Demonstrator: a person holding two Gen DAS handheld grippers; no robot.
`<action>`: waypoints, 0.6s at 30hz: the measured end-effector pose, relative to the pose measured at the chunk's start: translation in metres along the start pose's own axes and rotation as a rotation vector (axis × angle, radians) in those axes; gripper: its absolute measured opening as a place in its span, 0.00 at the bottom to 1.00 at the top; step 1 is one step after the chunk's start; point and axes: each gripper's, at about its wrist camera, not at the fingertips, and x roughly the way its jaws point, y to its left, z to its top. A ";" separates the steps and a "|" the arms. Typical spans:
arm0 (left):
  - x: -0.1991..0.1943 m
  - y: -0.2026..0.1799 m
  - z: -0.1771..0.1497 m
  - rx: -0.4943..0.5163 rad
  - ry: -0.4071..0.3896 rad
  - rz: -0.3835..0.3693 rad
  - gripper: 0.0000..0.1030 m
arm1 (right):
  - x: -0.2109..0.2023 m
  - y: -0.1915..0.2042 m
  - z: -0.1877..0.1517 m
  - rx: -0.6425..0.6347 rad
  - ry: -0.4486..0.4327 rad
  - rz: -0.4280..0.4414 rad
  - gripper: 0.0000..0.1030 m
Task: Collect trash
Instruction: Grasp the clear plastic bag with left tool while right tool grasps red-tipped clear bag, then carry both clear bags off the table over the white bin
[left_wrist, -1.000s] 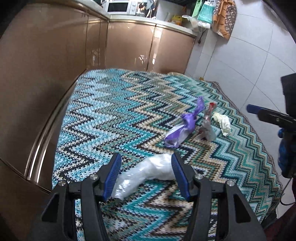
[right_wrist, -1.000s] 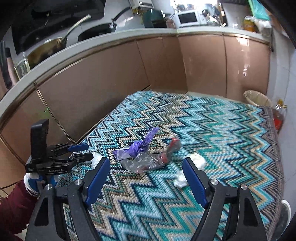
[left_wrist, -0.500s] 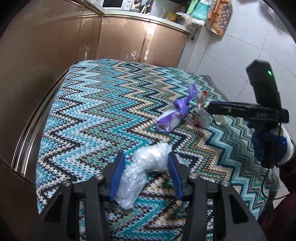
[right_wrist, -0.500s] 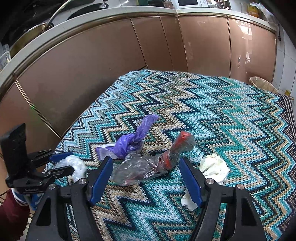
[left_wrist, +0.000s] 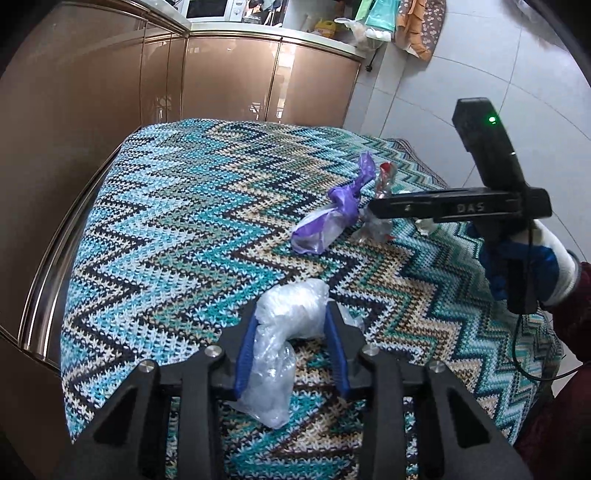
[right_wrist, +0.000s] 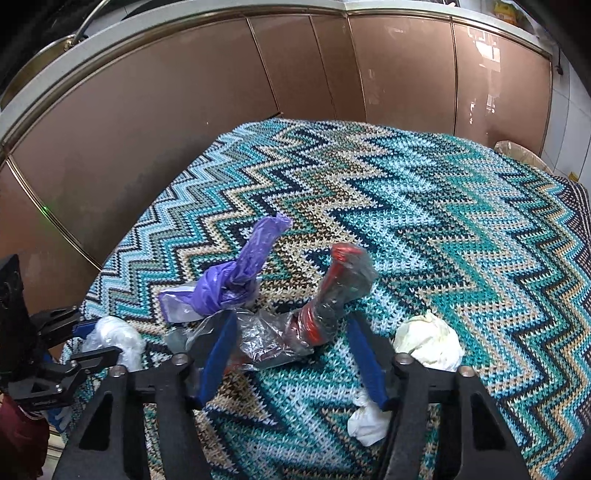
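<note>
1. The left gripper (left_wrist: 291, 325) pinches a crumpled clear plastic bag (left_wrist: 284, 332) between its blue pads; the bag bulges above the fingertips and hangs down between them over the near edge of the zigzag cloth (left_wrist: 184, 229). The right wrist view shows the same bag as a white lump (right_wrist: 114, 338) held by the left gripper (right_wrist: 94, 343) at the cloth's near-left corner.
2. A knotted purple bag (right_wrist: 236, 277) lies on the cloth just beyond the right gripper's left finger, its twisted tail pointing up and away. The left wrist view places it (left_wrist: 332, 218) well apart from the clear bag.
3. The right gripper (right_wrist: 291, 354) is spread wide around a clear wrapper with red bands (right_wrist: 314, 314), its pads either side and not pressing it. In the left wrist view the right gripper's body (left_wrist: 458, 208) hides most of this wrapper.
4. A crumpled white tissue (right_wrist: 428, 339) sits just outside the right finger, barely visible in the left wrist view.
5. A bin (right_wrist: 517, 151) stands beyond the cloth's far right corner, seen only in the right wrist view.
</note>
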 end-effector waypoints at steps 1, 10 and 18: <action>0.000 0.001 0.000 -0.002 0.000 -0.003 0.32 | 0.003 0.000 0.000 -0.001 0.005 -0.004 0.47; -0.001 -0.002 -0.001 0.007 -0.003 0.002 0.28 | -0.003 -0.004 -0.004 0.001 -0.016 0.006 0.25; -0.009 -0.019 -0.002 0.027 -0.017 0.057 0.25 | -0.040 0.017 -0.012 -0.060 -0.072 0.026 0.25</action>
